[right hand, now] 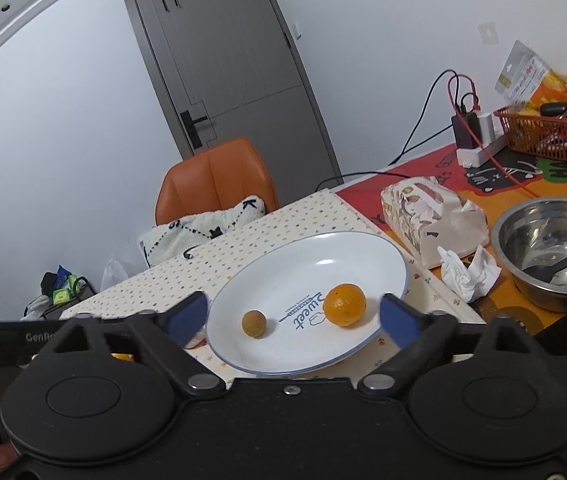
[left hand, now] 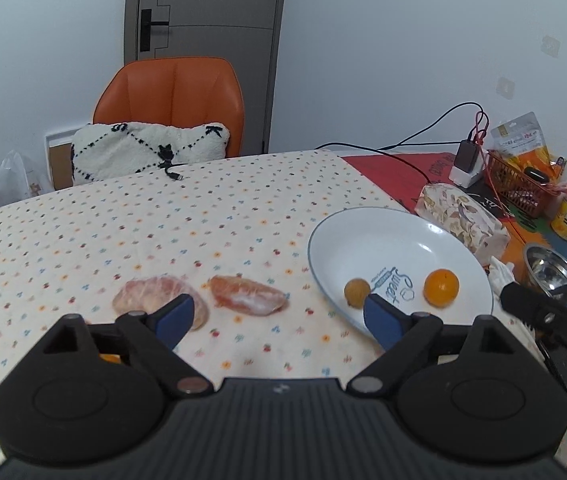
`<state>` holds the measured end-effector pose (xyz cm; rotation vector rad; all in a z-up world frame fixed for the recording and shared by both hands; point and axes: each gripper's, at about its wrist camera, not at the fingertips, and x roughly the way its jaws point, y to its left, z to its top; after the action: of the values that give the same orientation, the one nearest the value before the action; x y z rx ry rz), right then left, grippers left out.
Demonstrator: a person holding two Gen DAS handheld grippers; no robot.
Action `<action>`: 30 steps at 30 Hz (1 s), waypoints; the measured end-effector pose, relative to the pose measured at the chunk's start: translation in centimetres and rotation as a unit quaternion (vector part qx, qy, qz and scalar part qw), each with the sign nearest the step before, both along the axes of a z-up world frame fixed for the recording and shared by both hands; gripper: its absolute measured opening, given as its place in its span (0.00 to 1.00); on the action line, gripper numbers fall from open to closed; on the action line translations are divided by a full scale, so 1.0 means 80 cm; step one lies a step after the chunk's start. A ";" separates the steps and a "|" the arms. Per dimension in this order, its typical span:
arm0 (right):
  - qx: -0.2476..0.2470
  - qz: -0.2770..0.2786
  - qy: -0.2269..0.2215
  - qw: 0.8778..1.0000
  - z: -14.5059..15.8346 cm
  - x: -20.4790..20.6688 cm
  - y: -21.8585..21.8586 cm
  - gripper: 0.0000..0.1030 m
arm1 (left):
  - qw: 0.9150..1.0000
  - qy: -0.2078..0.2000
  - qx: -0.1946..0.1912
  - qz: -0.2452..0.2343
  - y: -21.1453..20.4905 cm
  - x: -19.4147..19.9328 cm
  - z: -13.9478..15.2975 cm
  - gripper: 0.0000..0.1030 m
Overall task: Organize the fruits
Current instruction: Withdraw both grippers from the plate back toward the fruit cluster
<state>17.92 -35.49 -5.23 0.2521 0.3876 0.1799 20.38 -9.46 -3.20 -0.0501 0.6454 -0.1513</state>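
A white plate (left hand: 363, 240) (right hand: 283, 276) on the dotted tablecloth holds a small orange (left hand: 441, 286) (right hand: 344, 305) and a brown longan (left hand: 357, 291) (right hand: 254, 323). Two peeled citrus pieces lie left of the plate: one (left hand: 151, 296) partly behind my left finger, the other (left hand: 247, 295) just ahead between the fingers. My left gripper (left hand: 279, 318) stands open above the cloth with nothing in it. My right gripper (right hand: 293, 316) is open too, hovering over the plate's near rim, empty. A bit of another orange fruit (left hand: 109, 358) (right hand: 121, 357) peeks out under each gripper's left arm.
A steel bowl (right hand: 551, 252) with a black spoon, a patterned tissue pack (right hand: 431, 216) and crumpled tissue (right hand: 465, 272) sit right of the plate. A red basket (right hand: 543, 132), charger and cables stand at the back right. An orange chair (left hand: 171, 100) with a cushion faces the table's far edge.
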 end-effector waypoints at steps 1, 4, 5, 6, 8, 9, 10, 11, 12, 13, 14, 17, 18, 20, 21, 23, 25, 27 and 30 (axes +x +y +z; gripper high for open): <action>-0.001 -0.002 -0.002 1.000 0.001 -0.003 0.000 0.97 | 1.000 0.000 0.001 -0.002 0.002 -0.005 0.000 0.88; -0.002 -0.004 -0.002 1.000 0.004 -0.011 0.001 1.00 | 1.000 0.000 0.004 -0.007 0.009 -0.017 0.000 0.89; 0.003 -0.002 -0.003 1.000 0.005 -0.013 0.002 1.00 | 1.000 0.001 0.004 -0.004 0.013 -0.020 0.000 0.89; 0.008 -0.001 -0.006 1.000 0.006 -0.015 0.002 1.00 | 1.000 0.002 0.002 -0.001 0.017 -0.023 0.001 0.89; 0.015 -0.005 -0.009 1.000 0.010 -0.018 0.005 1.00 | 1.000 0.001 -0.001 0.002 0.025 -0.031 0.002 0.90; 0.017 -0.005 -0.010 1.000 0.013 -0.020 0.007 1.00 | 1.000 0.000 0.000 0.004 0.028 -0.034 0.003 0.90; 0.017 -0.003 -0.011 1.000 0.014 -0.021 0.010 1.00 | 1.000 -0.001 0.000 0.005 0.032 -0.038 0.004 0.91; 0.016 0.000 -0.009 1.000 0.016 -0.022 0.013 1.00 | 1.000 -0.002 0.000 0.005 0.035 -0.042 0.005 0.92; 0.013 0.003 -0.008 1.000 0.017 -0.023 0.016 1.00 | 1.000 -0.003 0.001 0.005 0.038 -0.046 0.005 0.94; 0.011 0.005 -0.006 1.000 0.017 -0.025 0.020 1.00 | 1.000 -0.003 0.001 0.004 0.041 -0.050 0.005 0.96; 0.010 0.006 -0.007 1.000 0.017 -0.027 0.024 1.00 | 1.000 -0.003 0.002 0.004 0.044 -0.054 0.005 0.97; 0.000 0.028 0.000 1.000 0.015 -0.029 0.032 1.00 | 1.000 -0.004 0.006 0.001 0.052 -0.065 0.006 1.00; -0.003 0.033 0.006 0.999 0.015 -0.029 0.035 1.00 | 1.000 -0.004 0.006 0.000 0.056 -0.069 0.005 1.00; -0.005 0.035 0.013 0.999 0.014 -0.031 0.037 1.00 | 1.000 -0.001 0.003 0.001 0.064 -0.075 0.005 1.00; -0.007 0.035 0.015 0.999 0.014 -0.031 0.039 1.00 | 1.000 0.000 0.000 0.002 0.068 -0.078 0.004 1.00; -0.014 0.033 0.011 0.999 0.015 -0.035 0.043 1.00 | 1.000 0.001 -0.004 0.005 0.075 -0.083 0.004 1.00; -0.020 0.032 0.004 0.999 0.016 -0.040 0.047 1.00 | 1.000 -0.001 -0.003 0.012 0.082 -0.088 0.005 1.00; -0.028 0.031 0.001 0.999 0.017 -0.043 0.052 1.00 | 1.000 -0.002 -0.004 0.015 0.091 -0.093 0.005 1.00; -0.043 0.031 0.005 0.999 0.017 -0.043 0.058 1.00 | 1.000 -0.005 -0.006 0.024 0.102 -0.099 0.008 1.00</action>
<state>14.44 -30.82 -3.90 0.1556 0.4115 0.2221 12.43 -1.28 -2.60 -0.0766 0.6323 -0.1099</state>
